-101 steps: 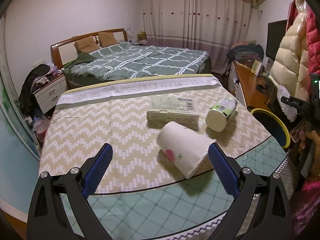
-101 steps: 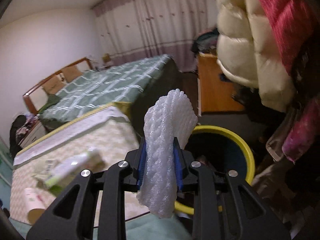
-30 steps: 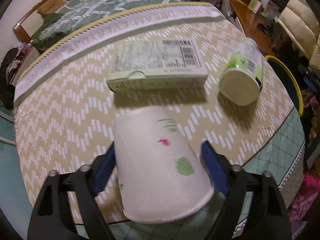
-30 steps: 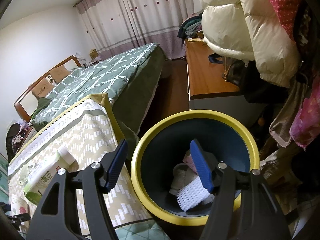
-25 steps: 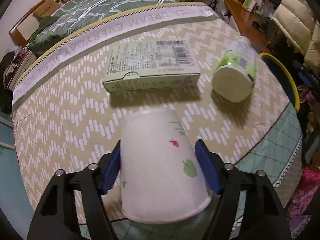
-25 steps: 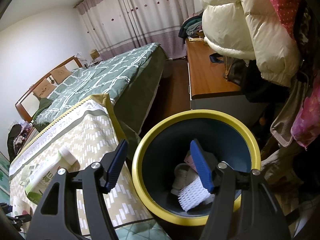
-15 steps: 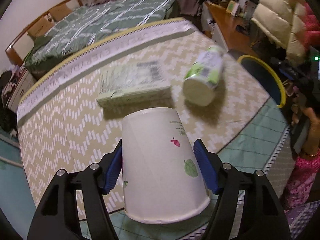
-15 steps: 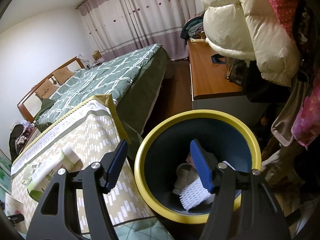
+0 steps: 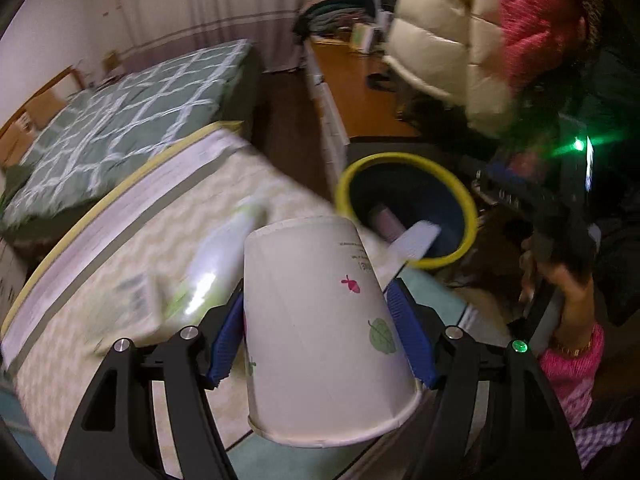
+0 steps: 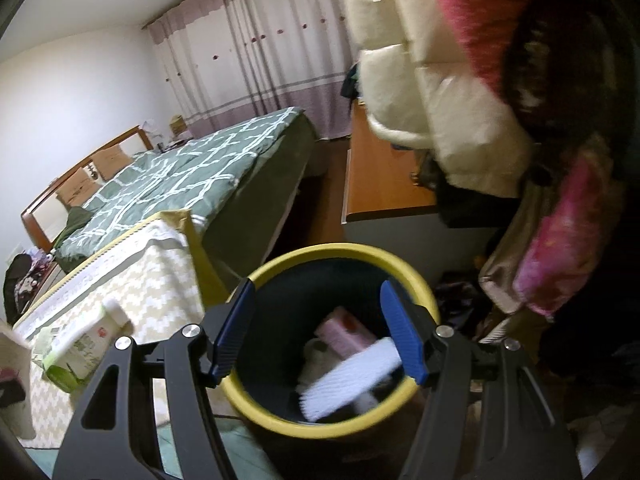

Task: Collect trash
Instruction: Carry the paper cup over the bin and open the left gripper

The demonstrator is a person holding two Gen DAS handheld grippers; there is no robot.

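Lifted off the surface [image 9: 120, 248] since a second ago, the white paper cup [image 9: 320, 320] with leaf and berry prints sits pinched in the left hand-held gripper [image 9: 320, 340], rim toward the camera, near the yellow-rimmed bin [image 9: 400, 160]. Over that bin, the right hand-held gripper [image 10: 316, 328] stands wide and empty.

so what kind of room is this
A lived-in bedroom, most likely: a bed with a green quilt and wooden headboard, long curtains behind it, and puffy coats hanging over a wooden desk.
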